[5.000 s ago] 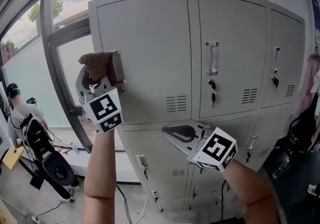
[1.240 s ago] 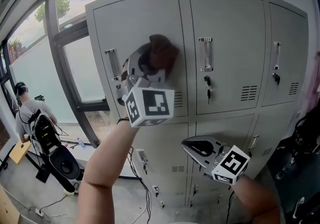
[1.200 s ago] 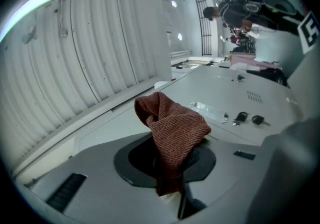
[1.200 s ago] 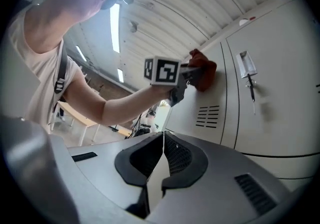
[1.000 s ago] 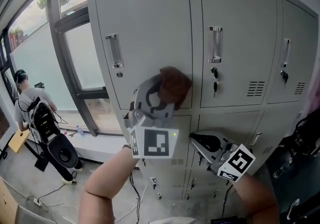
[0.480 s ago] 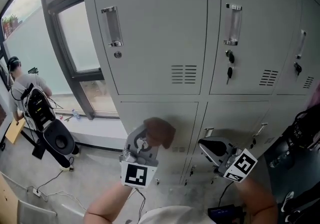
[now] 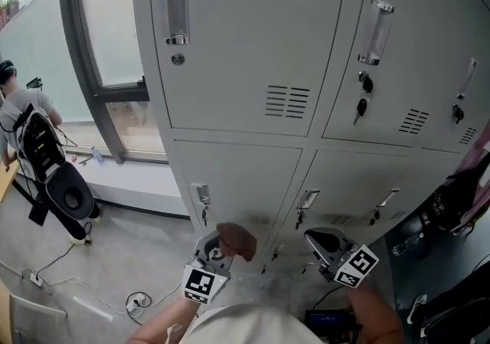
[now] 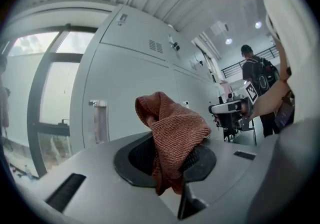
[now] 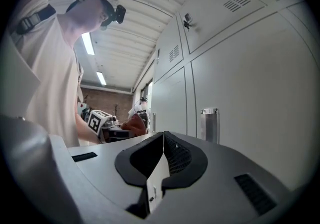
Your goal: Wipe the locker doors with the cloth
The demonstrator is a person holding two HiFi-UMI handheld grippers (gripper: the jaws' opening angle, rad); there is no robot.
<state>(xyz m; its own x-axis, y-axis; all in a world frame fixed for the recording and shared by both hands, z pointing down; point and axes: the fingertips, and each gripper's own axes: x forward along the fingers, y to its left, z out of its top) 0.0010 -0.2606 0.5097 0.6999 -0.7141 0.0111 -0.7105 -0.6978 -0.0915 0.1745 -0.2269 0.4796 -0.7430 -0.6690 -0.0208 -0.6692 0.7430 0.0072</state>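
Left gripper (image 7: 220,247), jaws clamped on cloth (image 7: 236,239), has dropped from upper door (image 7: 230,36) to lower door (image 7: 241,181); wiping likely continues there. Right gripper (image 7: 325,243) jaws closed, empty.

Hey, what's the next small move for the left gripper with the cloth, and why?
Probably press the cloth onto the lower-left locker door and start a sideways stroke. The left gripper is shut on the cloth low in front of that door, and contact isn't clear. The right gripper is shut and empty.
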